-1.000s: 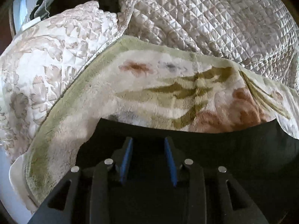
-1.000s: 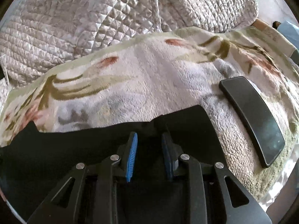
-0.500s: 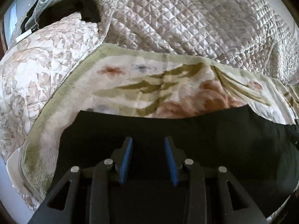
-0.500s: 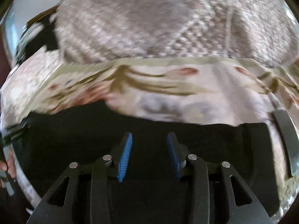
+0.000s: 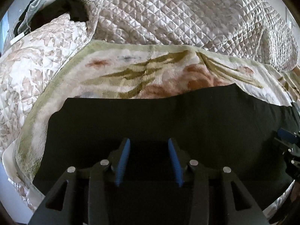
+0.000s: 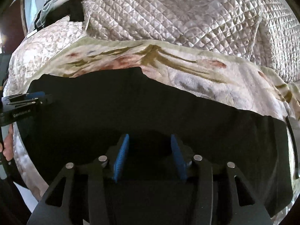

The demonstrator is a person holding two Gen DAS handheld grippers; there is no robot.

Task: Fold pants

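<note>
The black pants (image 5: 159,120) lie spread flat across a fleecy floral blanket (image 5: 131,75) on a bed, and fill the lower half of both views (image 6: 150,112). My left gripper (image 5: 149,146) is open and empty, hovering over the pants near their left end. My right gripper (image 6: 149,142) is open and empty over the middle of the pants. The left gripper also shows at the left edge of the right wrist view (image 6: 28,101), and the right gripper at the right edge of the left wrist view (image 5: 288,142).
A quilted beige bedspread (image 5: 187,13) is bunched behind the blanket. A floral quilted cover (image 5: 28,60) lies at the left. Dark clothing (image 5: 56,7) sits at the far left corner. A dark phone edge (image 6: 292,131) lies at the right of the pants.
Both grippers have pulled back and risen, so more of the pants shows. The right gripper has opened wider and swung left; the phone has slid to the frame's right edge.
</note>
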